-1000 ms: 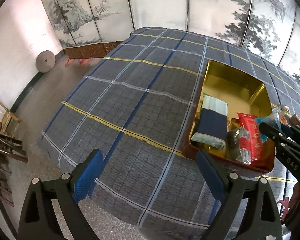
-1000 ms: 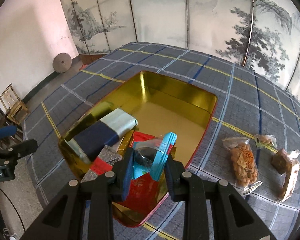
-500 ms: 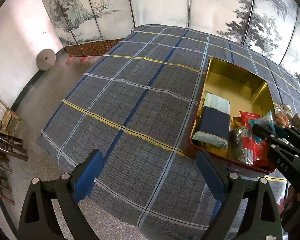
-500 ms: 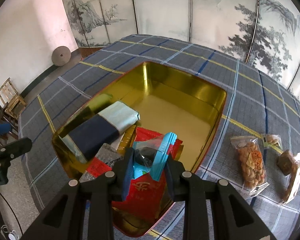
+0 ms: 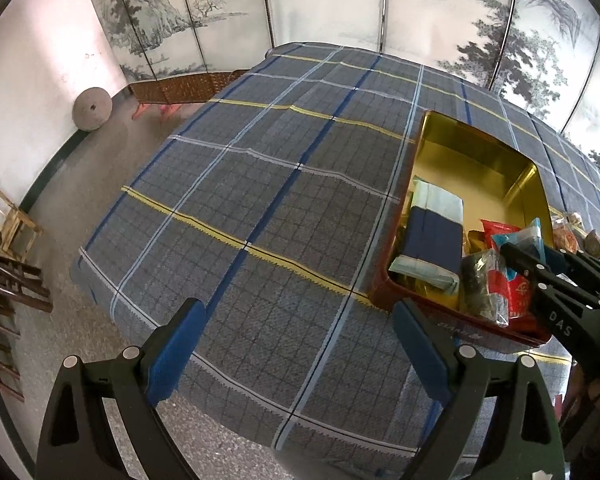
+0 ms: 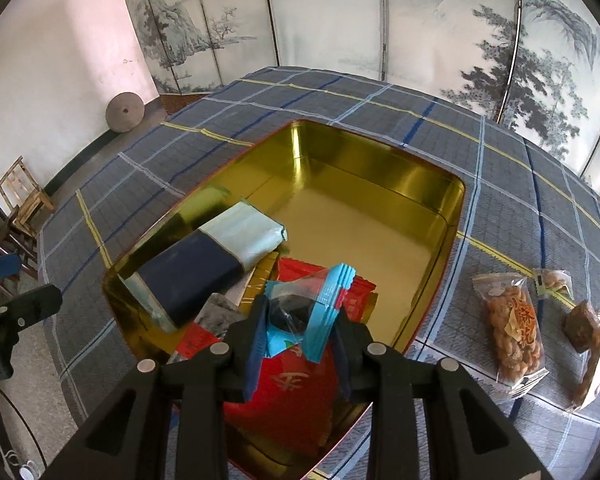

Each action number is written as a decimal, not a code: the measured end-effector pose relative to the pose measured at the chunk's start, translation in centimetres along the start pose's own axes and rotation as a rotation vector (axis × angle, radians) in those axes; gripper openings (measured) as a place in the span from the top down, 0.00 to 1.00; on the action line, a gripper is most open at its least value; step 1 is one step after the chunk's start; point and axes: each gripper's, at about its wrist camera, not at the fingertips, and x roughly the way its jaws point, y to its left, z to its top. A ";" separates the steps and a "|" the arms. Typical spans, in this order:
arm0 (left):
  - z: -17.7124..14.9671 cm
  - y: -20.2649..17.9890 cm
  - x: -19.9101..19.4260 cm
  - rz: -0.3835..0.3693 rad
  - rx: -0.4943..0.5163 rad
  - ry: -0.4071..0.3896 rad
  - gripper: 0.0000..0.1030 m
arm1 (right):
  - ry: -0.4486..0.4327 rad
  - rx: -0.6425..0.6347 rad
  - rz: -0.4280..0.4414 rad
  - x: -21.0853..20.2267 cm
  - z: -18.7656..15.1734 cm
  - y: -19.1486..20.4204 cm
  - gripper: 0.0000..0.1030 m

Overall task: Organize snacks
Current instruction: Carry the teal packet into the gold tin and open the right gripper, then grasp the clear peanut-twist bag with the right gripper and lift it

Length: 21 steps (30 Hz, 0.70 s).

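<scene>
A gold tin tray [image 6: 380,184] with red outer walls stands on the plaid tablecloth; it also shows in the left wrist view [image 5: 476,160]. In it lie a navy and pale green packet [image 6: 204,256], a red packet [image 6: 296,396] and a dark speckled packet [image 5: 480,284]. My right gripper [image 6: 300,336] is shut on a blue-edged clear snack bag [image 6: 324,300] and holds it above the tray's near end. My left gripper [image 5: 296,352] is open and empty over the cloth, left of the tray.
Three clear snack bags lie on the cloth right of the tray: a large orange one [image 6: 512,332], a small one [image 6: 554,280] and a brown one [image 6: 588,328]. Painted screens stand behind the table. Wooden chairs [image 5: 4,232] stand on the floor at left.
My right gripper has moved forward over the tray with the snack bag in it. The left gripper has barely moved and stays open.
</scene>
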 end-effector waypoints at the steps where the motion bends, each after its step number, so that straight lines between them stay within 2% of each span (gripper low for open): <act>1: 0.0 0.0 0.0 0.000 0.000 0.000 0.10 | -0.003 0.001 0.001 0.0 0.0 0.0 0.70; 5: -0.1 -0.3 0.0 -0.002 0.005 0.001 0.10 | -0.007 -0.001 0.000 -0.2 0.0 0.1 0.68; 13: 0.1 -1.1 -0.2 -0.007 0.015 0.001 0.09 | -0.031 0.004 0.006 -1.2 0.1 -0.4 0.45; 21: 0.4 -3.1 -0.7 -0.020 0.048 -0.002 0.10 | -0.106 0.019 0.017 -4.5 0.0 -2.1 0.45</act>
